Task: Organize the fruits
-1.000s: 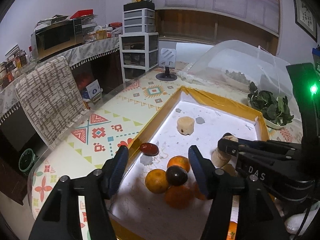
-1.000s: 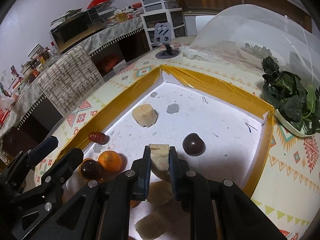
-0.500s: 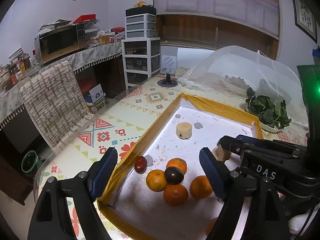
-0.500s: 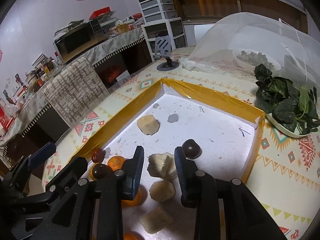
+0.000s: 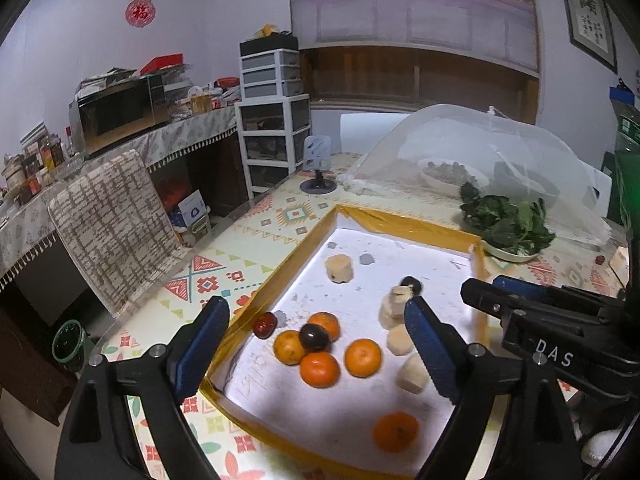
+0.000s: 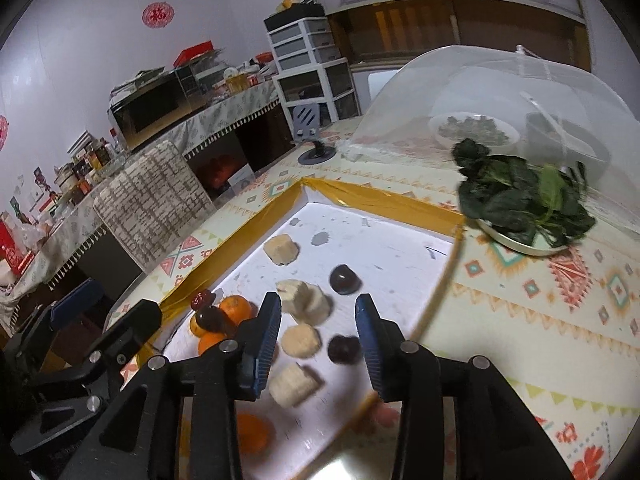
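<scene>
We note both jaws opening: the right hand-held gripper (image 6: pixel 318 346) has released its pale chunk (image 6: pixel 304 298), now just ahead among others. The left hand-held gripper (image 5: pixel 316 350) spreads wide and empty above the oranges (image 5: pixel 320 368), so both piles look placed.

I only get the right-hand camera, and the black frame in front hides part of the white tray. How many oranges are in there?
Observer: The left camera shows five oranges in the tray. Four are bunched near one corner with a dark round fruit sitting among them. The fifth orange lies apart, nearer the camera.
Visitor: And the left tool, which I only see side-on, is it holding anything?
Observer: No. The left tool has its jaws wide and opening, with nothing between the pads. The fruit lies in the tray beyond them.
</scene>
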